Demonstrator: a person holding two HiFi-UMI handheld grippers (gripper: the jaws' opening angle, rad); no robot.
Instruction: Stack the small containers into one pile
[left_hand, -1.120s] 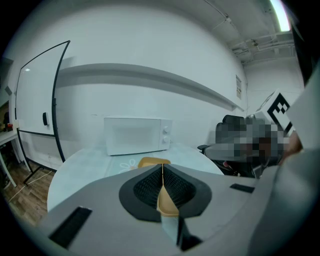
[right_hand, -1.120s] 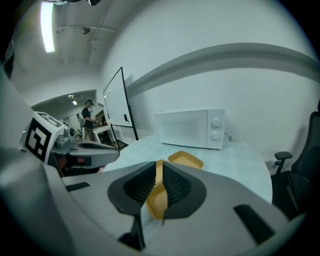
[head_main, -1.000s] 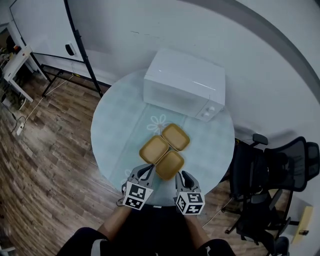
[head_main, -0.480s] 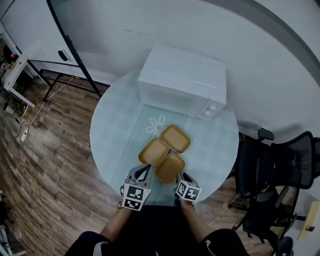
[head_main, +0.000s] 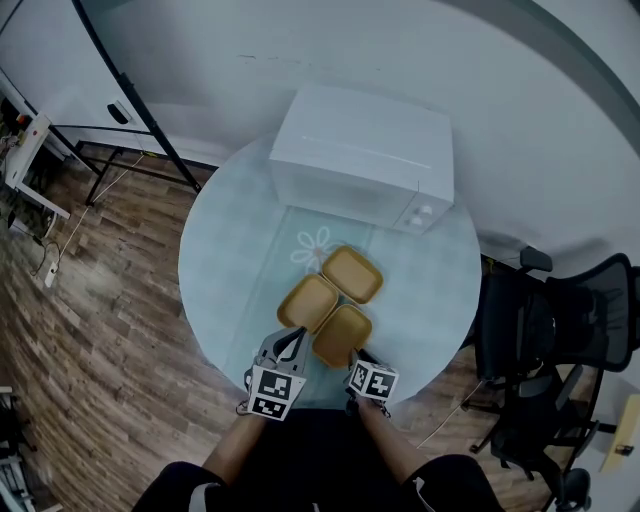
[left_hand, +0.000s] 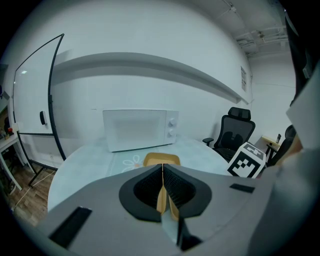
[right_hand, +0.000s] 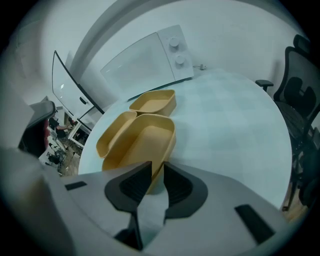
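Three shallow yellow containers lie side by side on a round glass table (head_main: 228, 262): a far one (head_main: 351, 275), a left one (head_main: 308, 301) and a near one (head_main: 342, 335). My left gripper (head_main: 288, 345) sits at the left container's near corner. In the left gripper view the left gripper (left_hand: 162, 171) is shut on a thin yellow rim of the left container (left_hand: 161, 159). My right gripper (head_main: 357, 357) is at the near container's front edge. In the right gripper view the right gripper (right_hand: 156, 168) clamps the wall of the near container (right_hand: 145, 142).
A white microwave (head_main: 365, 160) stands at the back of the table, just behind the containers. A black office chair (head_main: 560, 330) is to the right of the table, and a whiteboard stand (head_main: 140, 110) is at the back left. Wooden floor surrounds the table.
My right gripper has moved forward onto the near container's front rim. The left gripper has stayed at the left container. The head view has shifted slightly.
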